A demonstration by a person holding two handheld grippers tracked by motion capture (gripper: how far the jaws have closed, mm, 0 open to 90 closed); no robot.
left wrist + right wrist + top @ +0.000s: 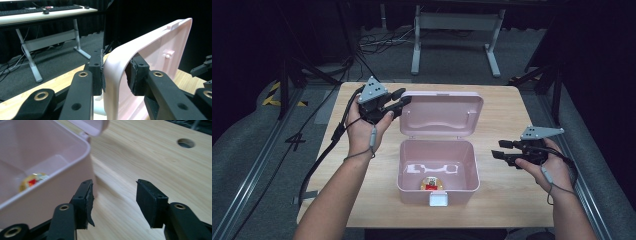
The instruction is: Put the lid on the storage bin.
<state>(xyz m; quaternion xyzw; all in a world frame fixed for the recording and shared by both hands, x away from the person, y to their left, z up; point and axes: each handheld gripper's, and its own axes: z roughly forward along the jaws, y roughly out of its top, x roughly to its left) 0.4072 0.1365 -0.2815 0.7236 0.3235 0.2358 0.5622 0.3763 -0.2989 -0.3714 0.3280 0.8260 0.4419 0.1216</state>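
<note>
A small round thing (430,183) is lying inside the pink box (409,170) near its front wall. The right gripper (502,150) is waiting wide beside the box. Behind, the left gripper (401,101) is pinching the lid (442,114) edge.

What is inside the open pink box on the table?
The pink box holds one small round item, gold-rimmed with red on it, lying on the floor near the front wall. The rest of the floor looks bare; the strip just behind the front wall is hidden.
</note>
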